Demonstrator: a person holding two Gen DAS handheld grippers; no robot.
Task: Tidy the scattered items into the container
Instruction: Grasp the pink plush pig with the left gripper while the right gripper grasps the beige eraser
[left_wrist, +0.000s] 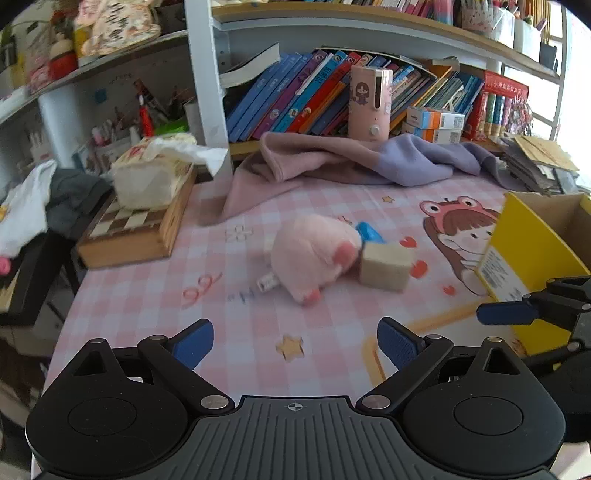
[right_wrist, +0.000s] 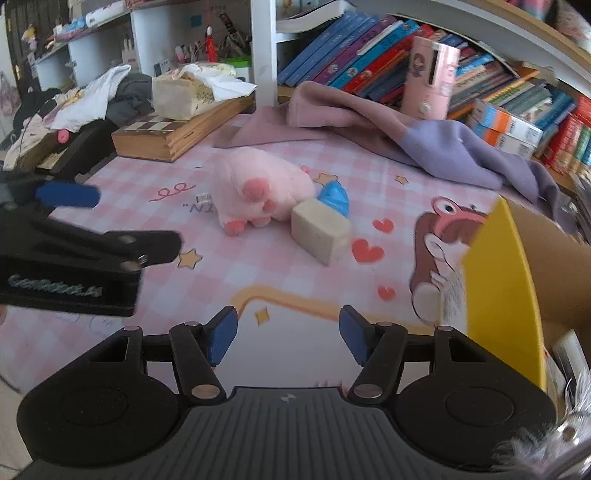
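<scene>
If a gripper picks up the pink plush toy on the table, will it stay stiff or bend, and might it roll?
The pink plush toy looks soft and stuffed, so it would probably squash and sag in a grip. It seems light for its size. Its rounded body might roll a little if pushed, though the beige block beside it could stop it.

Little is legible. Left gripper (right_wrist: 70, 195) body, seen to the left of the right gripper, carries pale lettering, too blurred to read. Pink checked tablecloth (right_wrist: 258, 258) ahead of the grippers has a red curl like "66" and blue print, maybe "N". Yellow box (left_wrist: 517, 266), right of the left gripper, has a label of unreadable fine print. Book (left_wrist: 317, 92) spines unreadable.
</scene>
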